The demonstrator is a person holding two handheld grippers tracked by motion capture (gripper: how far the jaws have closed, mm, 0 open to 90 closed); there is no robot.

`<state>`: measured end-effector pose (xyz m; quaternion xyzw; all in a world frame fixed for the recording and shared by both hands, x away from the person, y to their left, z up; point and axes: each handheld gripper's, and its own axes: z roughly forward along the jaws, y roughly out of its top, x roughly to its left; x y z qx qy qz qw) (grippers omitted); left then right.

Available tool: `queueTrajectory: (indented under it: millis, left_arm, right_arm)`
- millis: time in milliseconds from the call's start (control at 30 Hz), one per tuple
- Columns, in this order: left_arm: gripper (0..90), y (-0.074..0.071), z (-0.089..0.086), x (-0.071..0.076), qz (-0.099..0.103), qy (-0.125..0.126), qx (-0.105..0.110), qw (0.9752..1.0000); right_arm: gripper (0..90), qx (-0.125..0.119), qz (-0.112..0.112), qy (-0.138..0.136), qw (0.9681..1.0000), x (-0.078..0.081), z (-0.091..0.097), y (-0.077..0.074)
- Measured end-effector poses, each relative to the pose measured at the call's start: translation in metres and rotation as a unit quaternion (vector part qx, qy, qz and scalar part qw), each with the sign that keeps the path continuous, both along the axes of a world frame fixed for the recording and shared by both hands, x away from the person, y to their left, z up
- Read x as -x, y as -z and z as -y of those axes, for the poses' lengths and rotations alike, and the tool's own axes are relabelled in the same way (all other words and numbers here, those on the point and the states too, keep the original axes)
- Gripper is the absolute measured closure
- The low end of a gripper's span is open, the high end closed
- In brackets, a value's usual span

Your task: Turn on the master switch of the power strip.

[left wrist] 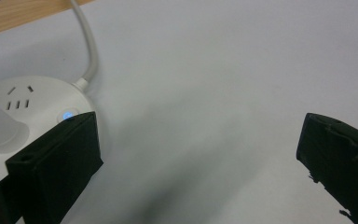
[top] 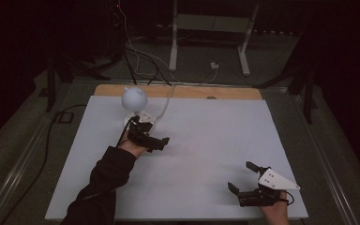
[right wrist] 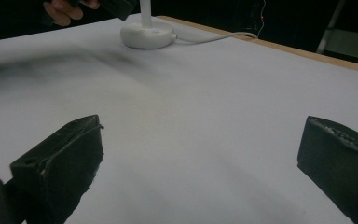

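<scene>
A white lamp with a round globe head (top: 134, 97) stands on a round white base (top: 139, 119) at the table's back left. The base (left wrist: 28, 112) carries socket slots and a small lit blue dot (left wrist: 66, 115), and a white cable (left wrist: 91, 46) runs off it. My left gripper (top: 155, 133) sits just in front of the base, open, with bare sheet between its jaws (left wrist: 196, 135); one jaw lies against the base's edge. My right gripper (top: 241, 176) rests open near the front right, with nothing in its jaws (right wrist: 200, 135). It looks across at the base (right wrist: 147, 35).
A white sheet (top: 206, 140) covers the table, with a wooden strip (top: 192, 92) bare along the far edge. Behind the table, loose cables (top: 140, 61) lie on the dark floor beside a white desk frame (top: 173, 47). A black cable (top: 51, 136) runs down the left side.
</scene>
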<state>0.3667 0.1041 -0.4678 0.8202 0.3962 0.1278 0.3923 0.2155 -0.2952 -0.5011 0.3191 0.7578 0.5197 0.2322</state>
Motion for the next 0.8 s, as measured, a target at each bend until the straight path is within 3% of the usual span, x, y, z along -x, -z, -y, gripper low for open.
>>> queueTrajectory:
  millis: [367,800]
  left_arm:
    - [0.2,0.0,-0.008,0.021,-0.004,0.043,0.002,0.9991]
    - [0.3,0.006,-0.028,0.047,-0.005,0.059,0.004,0.9982]
  right_arm:
    - [0.0,0.001,-0.001,0.0,1.0,0.0,0.0,0.0]
    - [0.0,0.003,-0.001,0.0,1.0,0.0,-0.001,0.0]
